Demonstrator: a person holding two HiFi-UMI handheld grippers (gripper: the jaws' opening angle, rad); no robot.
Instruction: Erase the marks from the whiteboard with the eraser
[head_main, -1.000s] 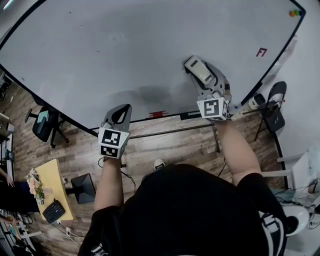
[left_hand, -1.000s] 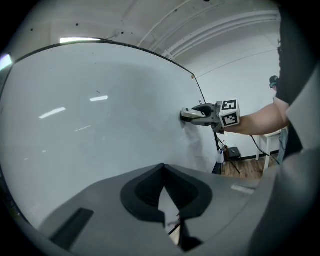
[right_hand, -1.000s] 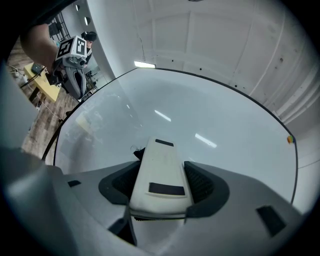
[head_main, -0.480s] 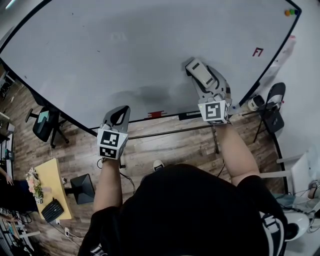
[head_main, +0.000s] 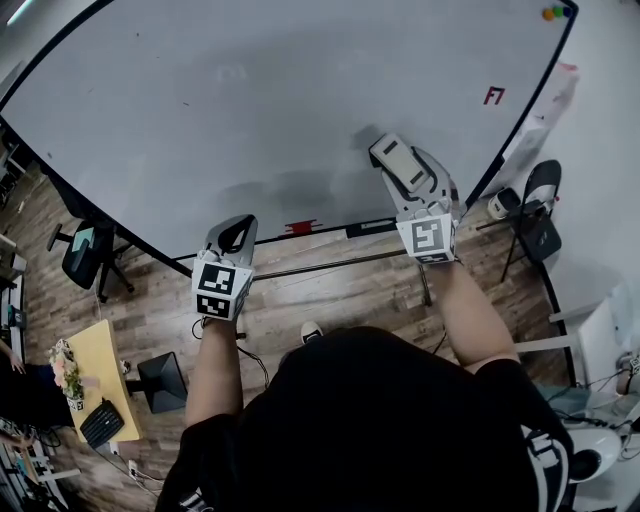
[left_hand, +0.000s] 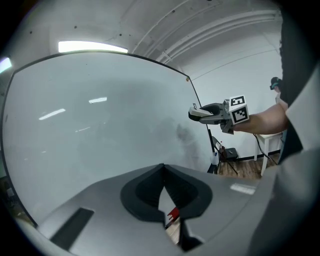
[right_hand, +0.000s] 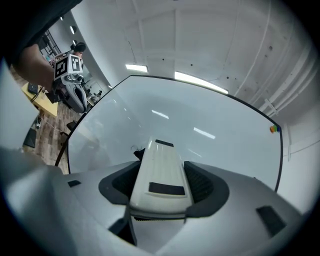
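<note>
The whiteboard (head_main: 250, 110) fills the upper head view. It carries a red mark (head_main: 494, 95) near its right edge, faint traces (head_main: 232, 72) upper left, and a grey smudge (head_main: 300, 185) low down. My right gripper (head_main: 408, 175) is shut on the white eraser (head_main: 397, 158), whose far end is at the board. In the right gripper view the eraser (right_hand: 159, 172) points at a small dark mark (right_hand: 136, 149). The left gripper (head_main: 238, 225) is shut and empty, below the board's bottom edge; in its own view (left_hand: 163, 172) the jaws meet.
A red marker (head_main: 299, 227) and a black marker (head_main: 365, 228) lie on the board's tray. Coloured magnets (head_main: 555, 13) sit at the top right corner. On the wooden floor stand an office chair (head_main: 80, 255), a yellow desk (head_main: 100, 385) and a black chair (head_main: 540, 215).
The board has slid left and up in the head view. The right gripper with the eraser sits slightly lower on the board. The left gripper has barely moved.
</note>
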